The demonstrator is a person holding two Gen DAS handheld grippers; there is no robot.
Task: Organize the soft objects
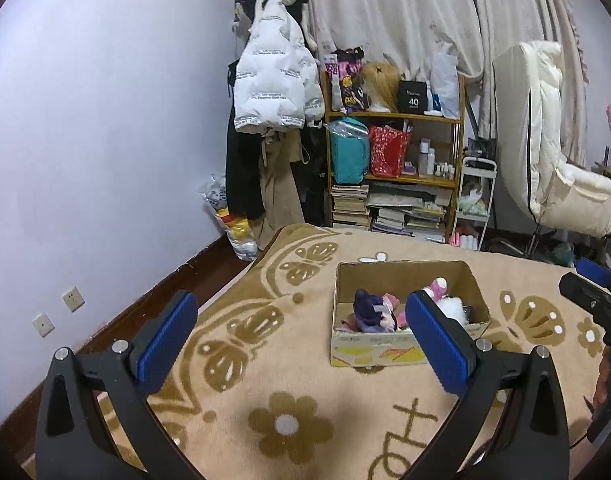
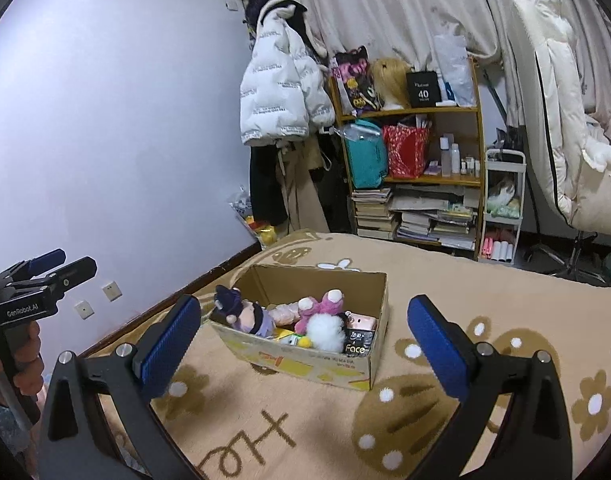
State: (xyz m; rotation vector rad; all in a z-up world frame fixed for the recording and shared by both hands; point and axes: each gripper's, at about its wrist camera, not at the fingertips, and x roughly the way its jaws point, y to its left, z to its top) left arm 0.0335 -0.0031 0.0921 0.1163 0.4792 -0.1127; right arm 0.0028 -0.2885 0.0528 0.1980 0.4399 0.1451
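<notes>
An open cardboard box [image 1: 405,350] [image 2: 329,364] stands on the beige patterned blanket. It holds a purple-hatted doll [image 1: 371,312] [image 2: 245,314], a pink plush [image 2: 325,306] [image 1: 437,288], a white fluffy ball [image 2: 325,332] [image 1: 453,306] and small packets. My left gripper [image 1: 301,340] is open and empty, hovering just in front of the box. My right gripper [image 2: 305,344] is open and empty, in front of the box, which sits between its fingers in view. Each gripper shows at the edge of the other's view.
The blanket [image 1: 265,380] covers a bed beside a lilac wall. Behind the bed stand a coat rack with a white puffer jacket [image 1: 273,76], a cluttered wooden shelf [image 1: 397,152], a white trolley [image 1: 475,204] and a cream recliner chair [image 1: 553,148].
</notes>
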